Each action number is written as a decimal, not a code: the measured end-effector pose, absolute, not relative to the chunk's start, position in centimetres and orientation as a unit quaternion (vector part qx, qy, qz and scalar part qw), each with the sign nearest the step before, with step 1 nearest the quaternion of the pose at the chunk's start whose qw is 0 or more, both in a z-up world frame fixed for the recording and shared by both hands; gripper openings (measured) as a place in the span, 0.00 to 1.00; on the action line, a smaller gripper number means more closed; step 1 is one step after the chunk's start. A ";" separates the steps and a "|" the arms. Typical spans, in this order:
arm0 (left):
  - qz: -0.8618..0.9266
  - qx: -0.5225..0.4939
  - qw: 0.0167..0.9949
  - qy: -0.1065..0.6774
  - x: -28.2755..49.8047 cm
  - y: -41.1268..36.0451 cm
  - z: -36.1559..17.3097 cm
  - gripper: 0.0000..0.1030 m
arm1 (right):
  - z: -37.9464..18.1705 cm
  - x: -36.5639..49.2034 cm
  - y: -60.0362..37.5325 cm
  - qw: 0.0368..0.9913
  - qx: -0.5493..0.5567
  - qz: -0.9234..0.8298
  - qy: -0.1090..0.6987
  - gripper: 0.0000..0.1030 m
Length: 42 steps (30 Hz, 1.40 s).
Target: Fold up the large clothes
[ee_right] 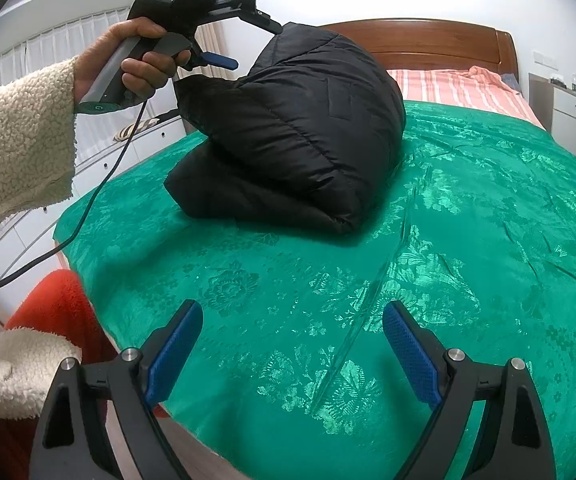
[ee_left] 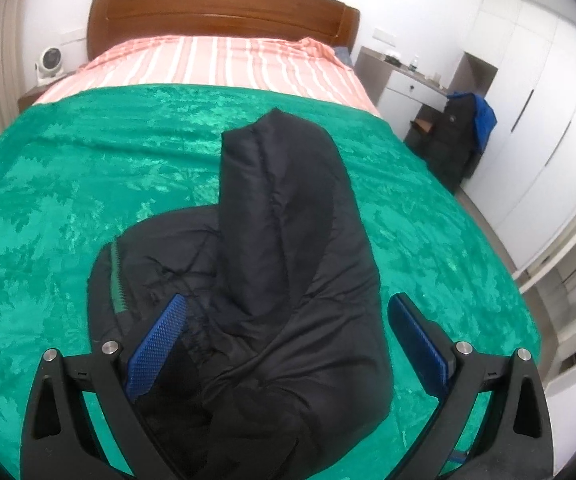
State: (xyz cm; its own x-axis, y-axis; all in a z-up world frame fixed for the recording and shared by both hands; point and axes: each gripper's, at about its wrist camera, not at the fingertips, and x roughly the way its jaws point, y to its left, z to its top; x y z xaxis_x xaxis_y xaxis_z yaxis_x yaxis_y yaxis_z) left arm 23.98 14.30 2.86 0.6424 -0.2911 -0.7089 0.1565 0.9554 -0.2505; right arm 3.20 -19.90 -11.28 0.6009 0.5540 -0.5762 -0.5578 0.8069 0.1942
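Fleece sleeve [ee_right: 15,148] at the far left of the right wrist view leads to the person's hand [ee_right: 135,60], which carries the left gripper [ee_left: 283,324] up against the near upper edge of the black puffer jacket [ee_right: 288,132]. The jacket, the landmark here, sits as a half-folded mound on the green bedspread [ee_right: 468,220], its top layer propped upright. In the left wrist view the blue pads [ee_left: 155,340] stand apart on either side of the jacket's fabric; whether they press on it I cannot tell, so the jaws read as spread, not clamped. Right of the jacket and nearer the bed's foot, the right gripper [ee_right: 292,344] hovers above bare bedspread, jaws wide apart and empty. Beyond the jacket rise the striped sheet [ee_right: 456,88] and headboard [ee_right: 428,40].

Risk, as I judge it: the puffy, slippery fill may spring the raised layer open if left unsupported, or the bundle may slide on the glossy cover while the right gripper stays away
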 end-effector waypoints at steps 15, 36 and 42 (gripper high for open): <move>-0.127 -0.057 0.904 0.405 23.7 13.2 3.3 0.98 | -11.6 3.4 -20.1 0.894 0.000 0.308 0.325 0.88; -0.122 -0.054 0.903 0.409 23.9 13.8 2.8 0.98 | -11.8 3.5 -20.2 0.893 0.002 0.308 0.328 0.88; -0.121 -0.054 0.902 0.410 23.9 13.8 2.7 0.98 | -11.9 3.5 -20.2 0.893 0.002 0.308 0.328 0.88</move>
State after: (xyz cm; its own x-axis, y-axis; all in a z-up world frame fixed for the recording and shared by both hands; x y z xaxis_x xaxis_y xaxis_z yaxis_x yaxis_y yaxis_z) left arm 23.86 13.82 2.71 0.6346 -0.2622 -0.7270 0.1729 0.9650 -0.1971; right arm 3.51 -20.19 -11.85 0.5946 0.5517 -0.5848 -0.5493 0.8099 0.2056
